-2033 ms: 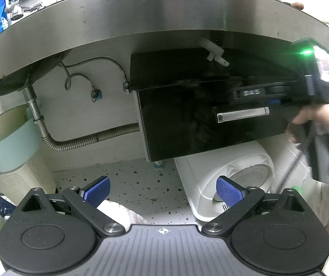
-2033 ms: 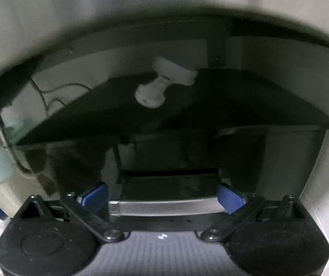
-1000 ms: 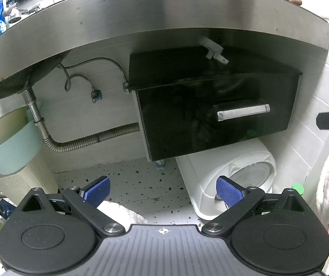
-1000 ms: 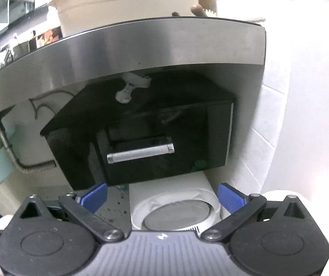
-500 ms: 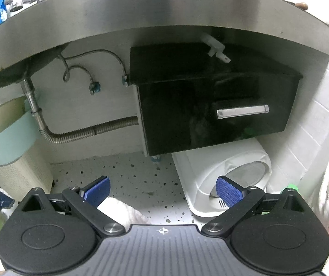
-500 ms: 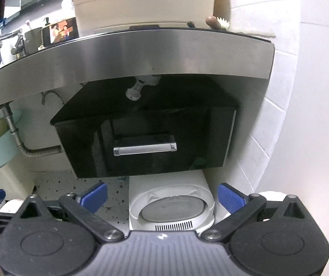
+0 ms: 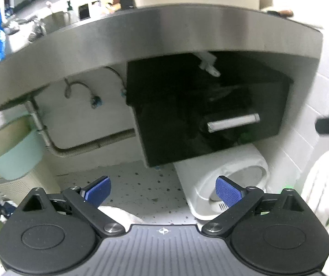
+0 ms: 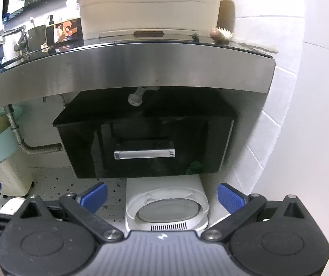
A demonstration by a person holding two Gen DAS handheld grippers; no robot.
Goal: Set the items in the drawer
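A glossy black drawer hangs under the steel counter, closed, with a silver bar handle. The same black drawer and its silver handle show up in the left wrist view, right of centre. My left gripper is open and empty, well back from the drawer and low over the floor. My right gripper is also open and empty, facing the drawer front from a distance. No item to be put away is visible between either pair of fingers.
A white round-lidded appliance stands on the speckled floor below the drawer. The steel counter edge carries a big cream tub and a phone. A mint basin, drain pipe and white tiled wall surround the space.
My right gripper has pulled back from the drawer handle and risen, so the countertop now shows. The drawer went from slightly open to closed. My left gripper has tilted upward a little.
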